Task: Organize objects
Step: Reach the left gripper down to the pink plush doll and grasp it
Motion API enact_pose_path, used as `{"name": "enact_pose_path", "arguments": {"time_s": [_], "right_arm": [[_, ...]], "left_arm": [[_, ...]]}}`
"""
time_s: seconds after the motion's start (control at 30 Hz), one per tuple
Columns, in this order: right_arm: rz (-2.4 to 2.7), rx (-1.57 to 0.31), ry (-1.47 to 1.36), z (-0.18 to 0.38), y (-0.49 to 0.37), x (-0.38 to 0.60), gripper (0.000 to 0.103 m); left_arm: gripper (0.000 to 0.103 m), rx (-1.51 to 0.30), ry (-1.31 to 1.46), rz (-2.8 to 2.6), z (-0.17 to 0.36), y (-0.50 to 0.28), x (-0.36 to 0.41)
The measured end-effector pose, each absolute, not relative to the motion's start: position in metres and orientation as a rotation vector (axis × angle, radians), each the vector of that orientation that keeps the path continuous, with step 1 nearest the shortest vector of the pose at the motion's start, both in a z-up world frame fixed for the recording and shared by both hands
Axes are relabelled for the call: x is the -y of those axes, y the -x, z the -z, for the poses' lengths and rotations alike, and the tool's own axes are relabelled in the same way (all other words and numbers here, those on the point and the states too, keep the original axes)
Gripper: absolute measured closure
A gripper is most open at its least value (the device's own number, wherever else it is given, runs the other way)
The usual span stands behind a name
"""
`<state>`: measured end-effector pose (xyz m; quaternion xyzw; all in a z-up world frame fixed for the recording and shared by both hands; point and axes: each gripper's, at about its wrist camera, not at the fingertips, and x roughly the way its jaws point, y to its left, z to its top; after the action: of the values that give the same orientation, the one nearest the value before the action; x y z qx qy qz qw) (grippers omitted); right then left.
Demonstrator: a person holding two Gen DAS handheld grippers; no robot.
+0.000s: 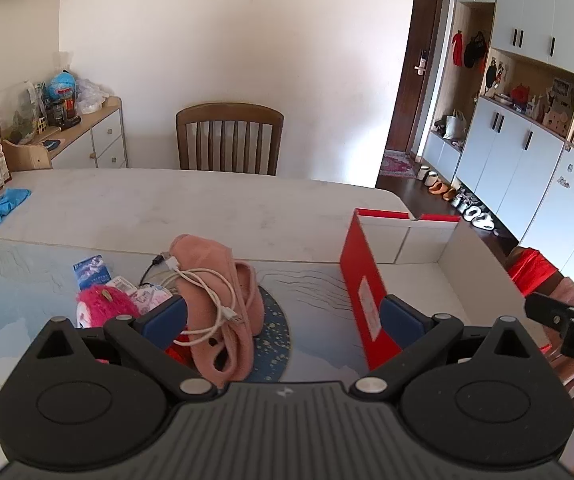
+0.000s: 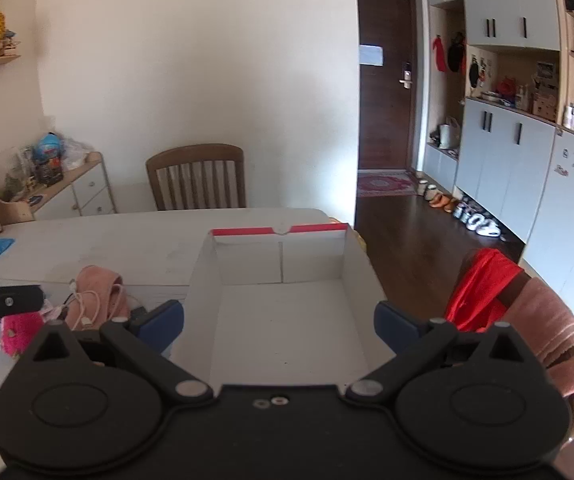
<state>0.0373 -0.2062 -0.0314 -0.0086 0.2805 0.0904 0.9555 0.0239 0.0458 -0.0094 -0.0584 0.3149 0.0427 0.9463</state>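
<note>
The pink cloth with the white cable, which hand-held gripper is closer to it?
Left. The left hand-held gripper hangs open right over the pink cloth. The right hand-held gripper hovers over the box beside it.

Your left gripper [image 1: 283,318] spread wide with nothing between the pads, pink cloth [image 1: 223,312] and white cable [image 1: 207,300] heaped at eleven o'clock, red box wall [image 1: 361,292] standing at one o'clock, bare tabletop [image 1: 207,204] at twelve, box interior [image 2: 283,320] empty beneath your right gripper [image 2: 279,326].

Left tongs [image 1: 283,316] and right tongs [image 2: 279,322] both tilt downward, jaws spread wide, gripping nothing.
</note>
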Motion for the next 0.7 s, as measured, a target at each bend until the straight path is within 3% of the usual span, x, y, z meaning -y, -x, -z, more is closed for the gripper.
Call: {"name": "enact_pose_path", "arguments": {"time_s": [0.7], "right_arm": [[0.052, -0.752, 0.045, 0.084, -0.119, 0.250, 0.003]], "left_arm": [[0.000, -0.792, 0.074, -0.272, 0.070, -0.078, -0.178]]}}
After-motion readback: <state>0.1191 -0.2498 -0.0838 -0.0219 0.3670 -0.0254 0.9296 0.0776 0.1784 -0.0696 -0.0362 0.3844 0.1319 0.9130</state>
